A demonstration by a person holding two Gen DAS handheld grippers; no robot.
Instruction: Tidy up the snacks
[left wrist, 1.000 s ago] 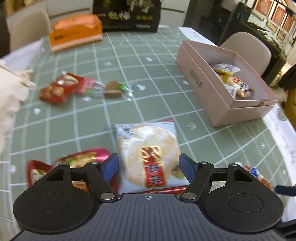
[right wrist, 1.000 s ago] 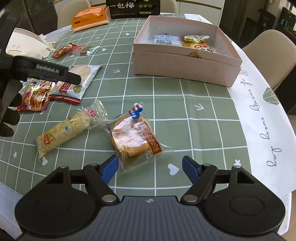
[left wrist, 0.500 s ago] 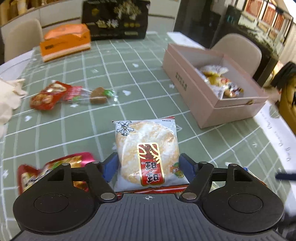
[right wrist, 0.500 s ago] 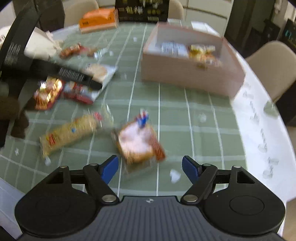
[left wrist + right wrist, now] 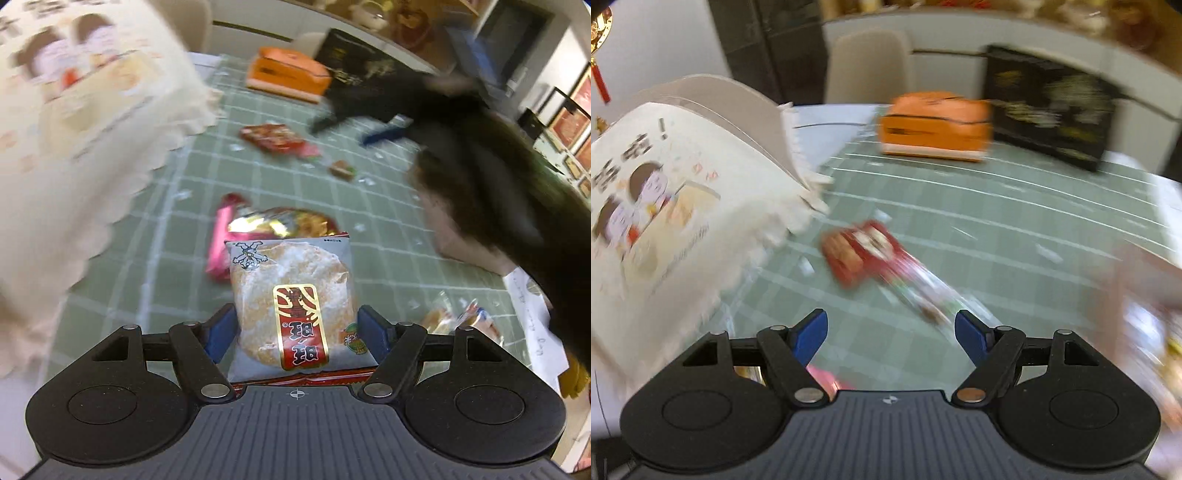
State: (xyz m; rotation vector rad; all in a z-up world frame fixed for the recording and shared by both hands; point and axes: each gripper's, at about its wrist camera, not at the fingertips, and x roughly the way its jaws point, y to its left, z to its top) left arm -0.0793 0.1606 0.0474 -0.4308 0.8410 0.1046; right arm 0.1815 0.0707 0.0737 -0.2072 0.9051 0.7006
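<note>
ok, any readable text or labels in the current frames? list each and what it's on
"旺旺": red-and-gold label on the rice cracker packet between the left gripper fingers.
Cream paper bag: dark characters above a cartoon, too blurred to read.
Black box: gold print, blurred.
Orange box: dark strip, unreadable.
Right gripper: no text.

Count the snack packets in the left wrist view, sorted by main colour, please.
White: rice cracker packet, held in left gripper: 1
Red: far red packet, pink-red packet: 2
Clear: brown snack wrapper, blurred bread packet: 2
Total: 5
</note>
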